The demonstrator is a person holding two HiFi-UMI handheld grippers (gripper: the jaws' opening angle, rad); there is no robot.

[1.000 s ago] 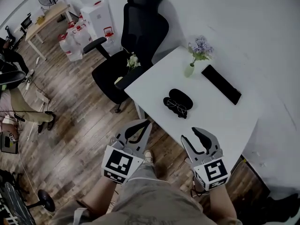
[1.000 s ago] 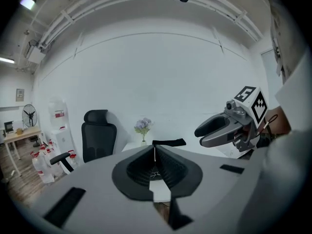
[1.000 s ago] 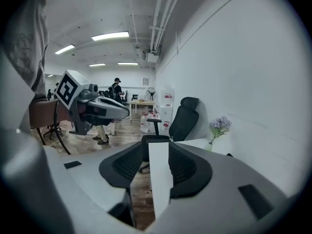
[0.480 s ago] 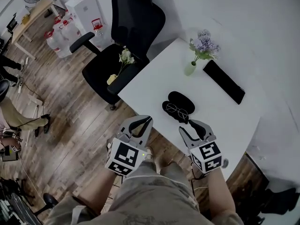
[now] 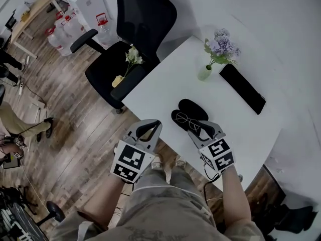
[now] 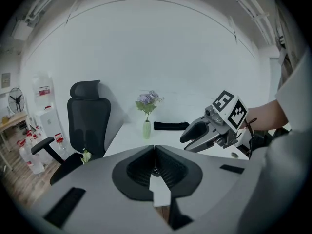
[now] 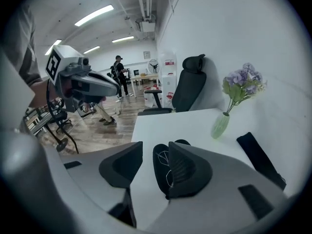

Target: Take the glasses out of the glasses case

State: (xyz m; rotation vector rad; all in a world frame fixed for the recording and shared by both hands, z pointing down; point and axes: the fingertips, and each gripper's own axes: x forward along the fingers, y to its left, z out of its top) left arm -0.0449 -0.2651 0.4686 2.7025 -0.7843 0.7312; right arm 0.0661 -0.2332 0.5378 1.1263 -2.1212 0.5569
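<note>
An open black glasses case (image 5: 190, 107) lies near the front edge of the white table (image 5: 165, 84). Thin wire-framed glasses (image 5: 184, 118) rest in its nearer half. My right gripper (image 5: 203, 127) is open, just in front of the case and slightly to its right. In the right gripper view the case (image 7: 161, 165) and glasses (image 7: 168, 174) show in the gap between the jaws of the right gripper (image 7: 155, 147). My left gripper (image 5: 154, 123) is shut and holds nothing, level with the table's front edge left of the case. Its jaws of the left gripper (image 6: 154, 147) meet at the tips.
A green vase with purple flowers (image 5: 204, 73) and a long flat black object (image 5: 243, 88) stand farther back on the table. A black office chair (image 5: 140, 29) with a small flower sprig (image 5: 131, 56) sits at the table's left. Water bottles (image 5: 57, 34) stand on the wooden floor.
Both grippers have moved forward toward the table. The right gripper has come up close to the case; the left has reached the table's edge.
</note>
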